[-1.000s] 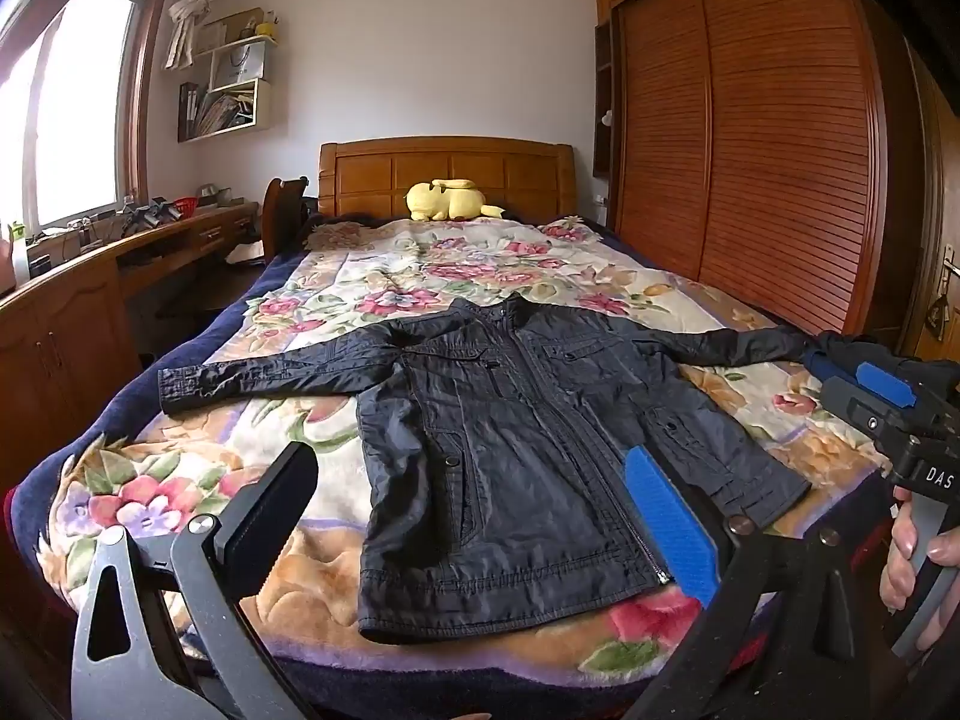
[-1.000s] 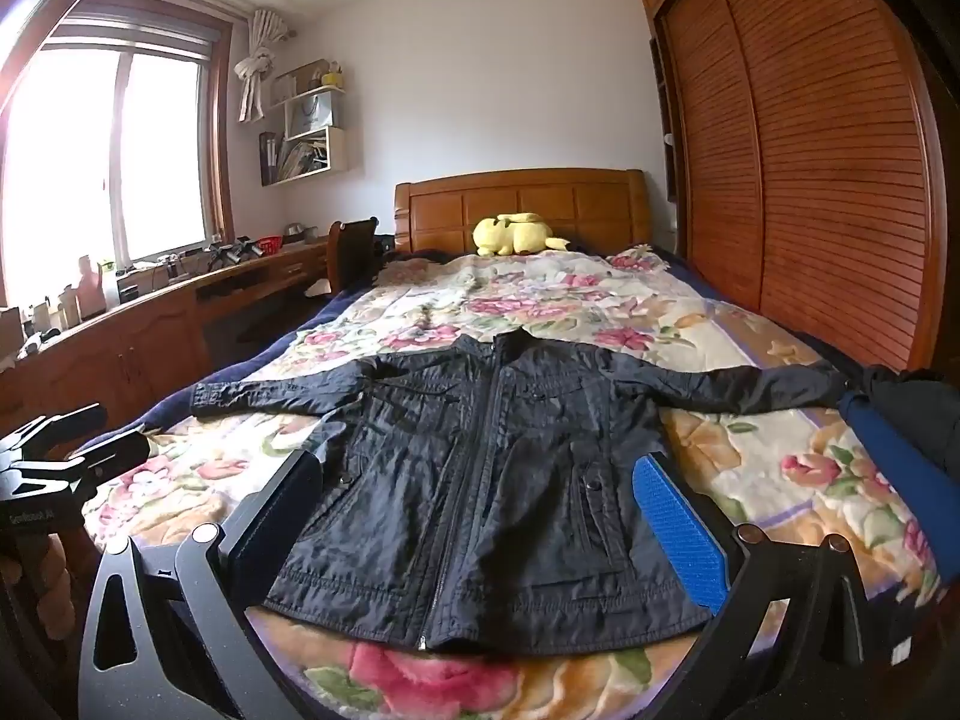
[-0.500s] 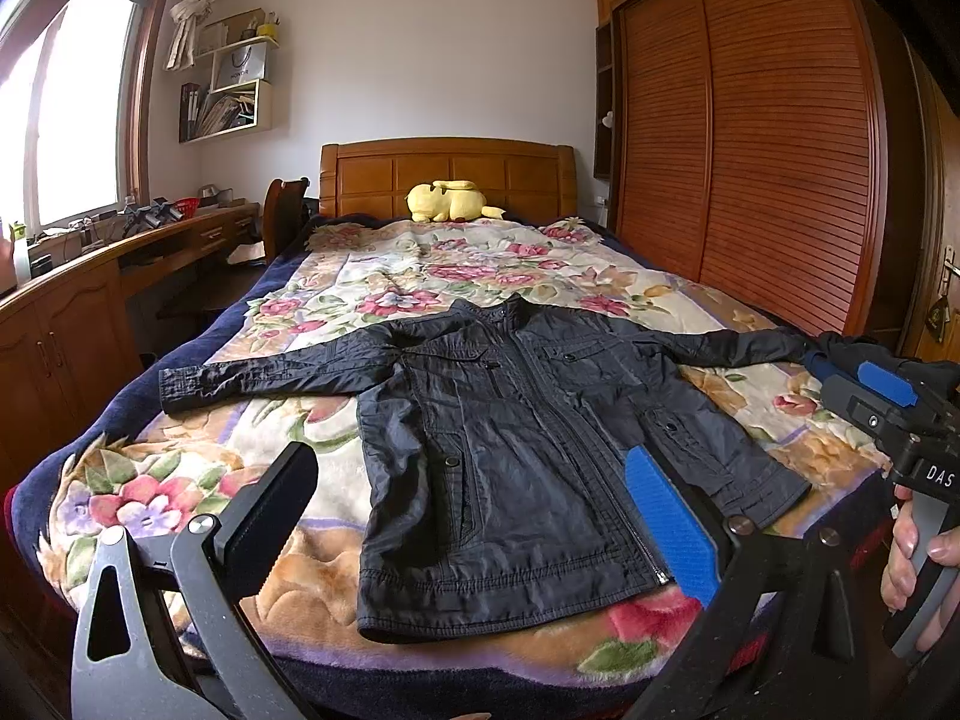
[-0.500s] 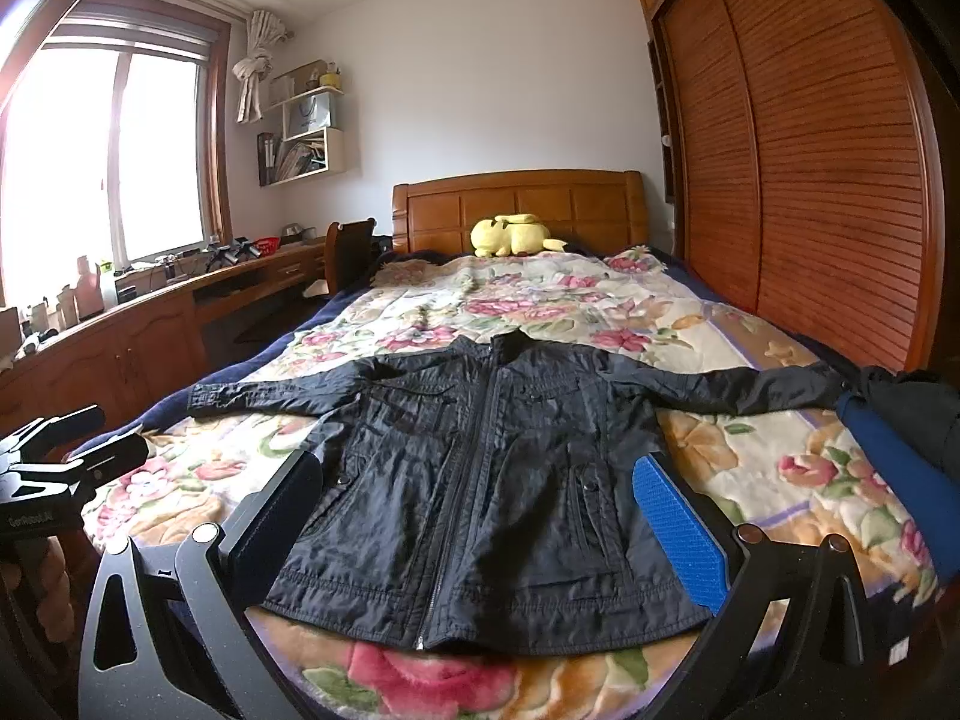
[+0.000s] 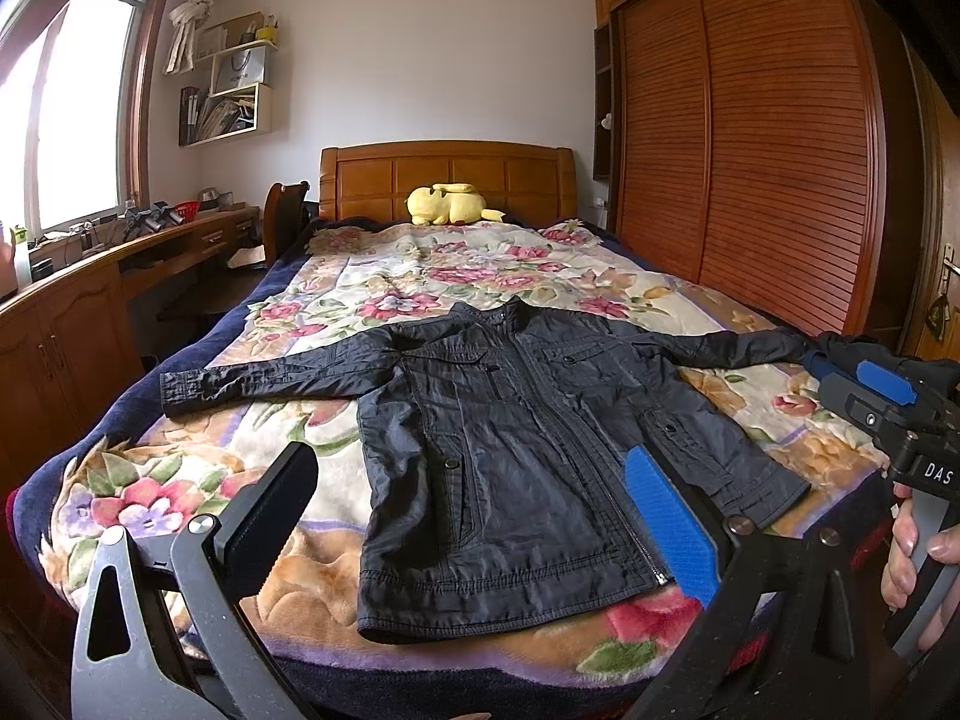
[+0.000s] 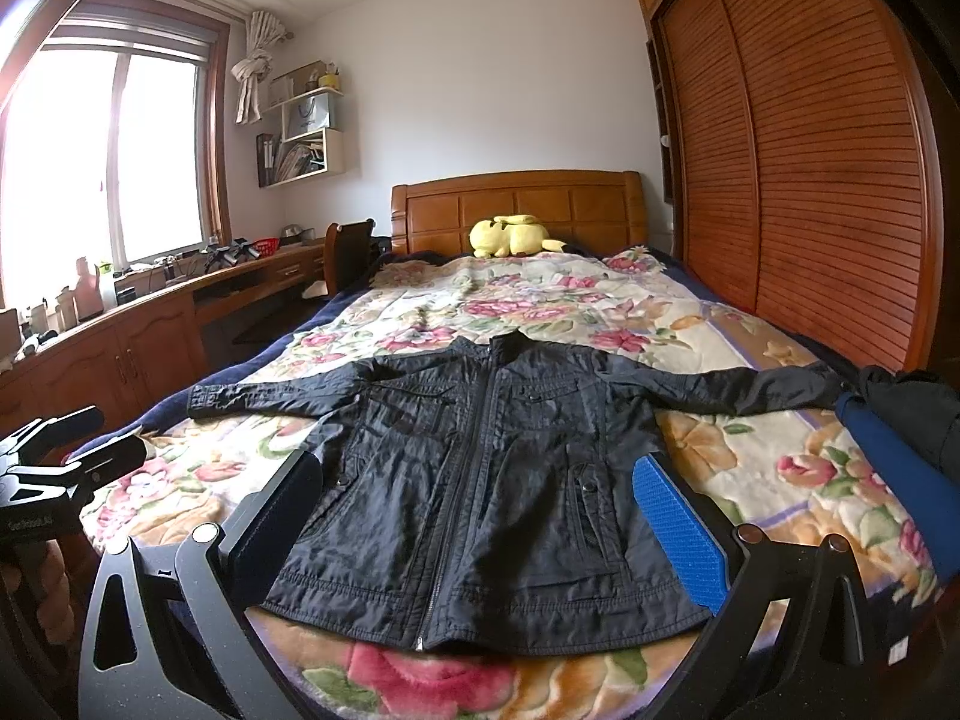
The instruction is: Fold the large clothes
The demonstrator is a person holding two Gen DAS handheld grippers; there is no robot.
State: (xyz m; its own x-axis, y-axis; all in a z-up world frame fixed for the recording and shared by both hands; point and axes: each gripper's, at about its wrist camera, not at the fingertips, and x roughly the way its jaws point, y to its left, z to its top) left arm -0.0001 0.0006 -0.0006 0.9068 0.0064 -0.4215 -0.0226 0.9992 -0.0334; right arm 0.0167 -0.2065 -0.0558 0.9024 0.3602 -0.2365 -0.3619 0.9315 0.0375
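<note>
Only the left wrist view shows a hand (image 5: pixel 918 558) on the right gripper (image 5: pixel 864 375). Both grippers' fingers (image 6: pixel 681 531) stand wide apart, empty, above the jacket (image 6: pixel 480 480).

From my left wrist view I read "DAS" in white on the black body of the right gripper (image 5: pixel 873 381); the word runs off frame. A white bag (image 5: pixel 240 67) on the wall shelf carries small dark lettering I can't make out. The left gripper (image 6: pixel 72 450) shows faint print, not legible.

Jacket (image 5: pixel 516 450) on bed (image 5: pixel 180 480) (toy (image 5: pixel 447 203) behind).
</note>
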